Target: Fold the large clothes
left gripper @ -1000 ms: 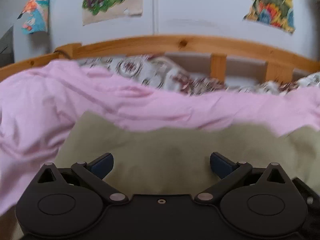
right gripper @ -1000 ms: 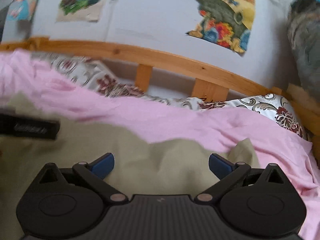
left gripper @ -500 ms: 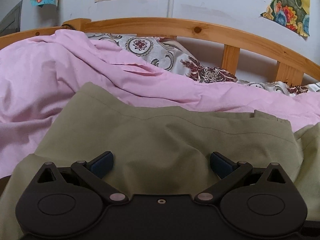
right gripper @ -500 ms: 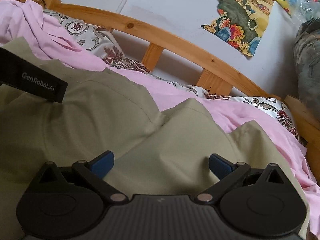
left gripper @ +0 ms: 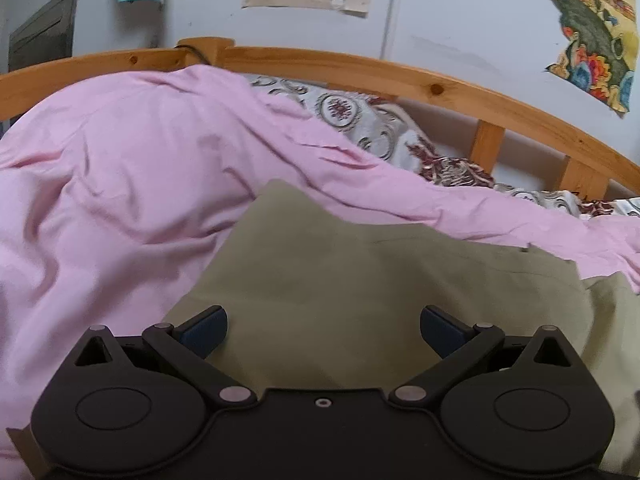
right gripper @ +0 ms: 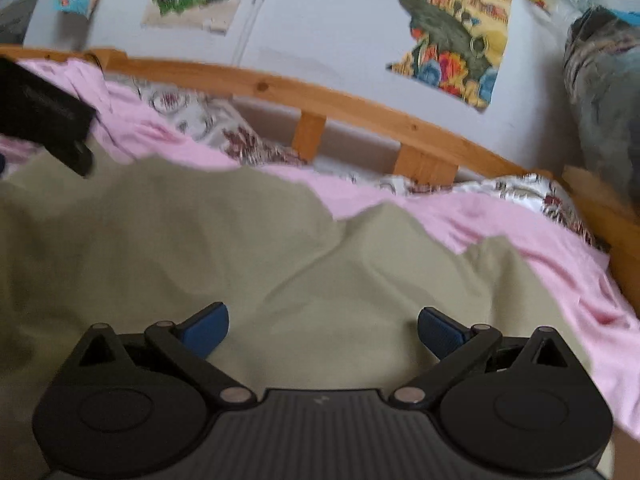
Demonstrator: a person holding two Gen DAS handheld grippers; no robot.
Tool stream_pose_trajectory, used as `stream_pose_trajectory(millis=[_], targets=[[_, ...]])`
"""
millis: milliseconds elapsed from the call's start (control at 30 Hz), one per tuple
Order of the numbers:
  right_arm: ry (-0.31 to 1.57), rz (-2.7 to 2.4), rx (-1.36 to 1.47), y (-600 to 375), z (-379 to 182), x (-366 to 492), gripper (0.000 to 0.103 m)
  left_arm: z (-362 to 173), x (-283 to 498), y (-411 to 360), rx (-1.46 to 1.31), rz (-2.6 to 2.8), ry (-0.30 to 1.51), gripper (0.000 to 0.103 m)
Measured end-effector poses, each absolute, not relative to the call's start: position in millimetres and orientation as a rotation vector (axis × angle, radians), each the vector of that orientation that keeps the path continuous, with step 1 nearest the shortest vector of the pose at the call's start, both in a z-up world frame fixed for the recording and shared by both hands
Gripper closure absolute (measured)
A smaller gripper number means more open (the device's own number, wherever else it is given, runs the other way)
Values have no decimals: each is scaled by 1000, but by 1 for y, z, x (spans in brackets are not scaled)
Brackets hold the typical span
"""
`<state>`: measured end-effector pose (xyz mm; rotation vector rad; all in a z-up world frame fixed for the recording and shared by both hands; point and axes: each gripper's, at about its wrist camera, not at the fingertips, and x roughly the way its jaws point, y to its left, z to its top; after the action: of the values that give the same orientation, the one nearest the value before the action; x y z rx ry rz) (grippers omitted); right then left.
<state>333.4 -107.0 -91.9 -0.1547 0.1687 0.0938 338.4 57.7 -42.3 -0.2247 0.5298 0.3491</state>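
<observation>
Both tools were up over the bed, and the olive garment (left gripper: 384,280) lay spread across the pink sheet (left gripper: 120,184), right under the two cameras. The left gripper (left gripper: 323,326) had its blue-padded fingers (left gripper: 206,326) spread wide apart, nothing caught between them, only the olive cloth showing in the gap below. Same story on the other side: the right gripper (right gripper: 323,326) held its fingers (right gripper: 438,330) wide as well, gripping nothing. From the right wrist view the garment (right gripper: 240,248) looked rumpled, with a crease running up the middle and two soft peaks along its far edge, where it met the pink sheet (right gripper: 540,240). The black body of the left tool (right gripper: 48,120) poked in at the upper left of that view, above the cloth. From the left wrist view the garment's far edge ran straighter, its left corner lying on the pink. Beyond the sheet sat a floral patterned pillow (left gripper: 360,120) against the wooden bed rail (left gripper: 400,76), and torn colourful posters (right gripper: 452,36) hung on the pale wall (left gripper: 460,12) behind. The right wrist view was blurred, so the finer folds could not be made out.
</observation>
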Motion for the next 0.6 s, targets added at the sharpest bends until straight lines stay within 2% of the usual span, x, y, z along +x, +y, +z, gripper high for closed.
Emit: stream_pose_trajectory(millis=[300, 600], targets=[[200, 58, -222, -92, -99, 344, 0, -39, 323, 59, -228, 373, 532, 1], [241, 214, 11, -154, -73, 322, 0, -12, 278, 40, -156, 344, 521, 1]])
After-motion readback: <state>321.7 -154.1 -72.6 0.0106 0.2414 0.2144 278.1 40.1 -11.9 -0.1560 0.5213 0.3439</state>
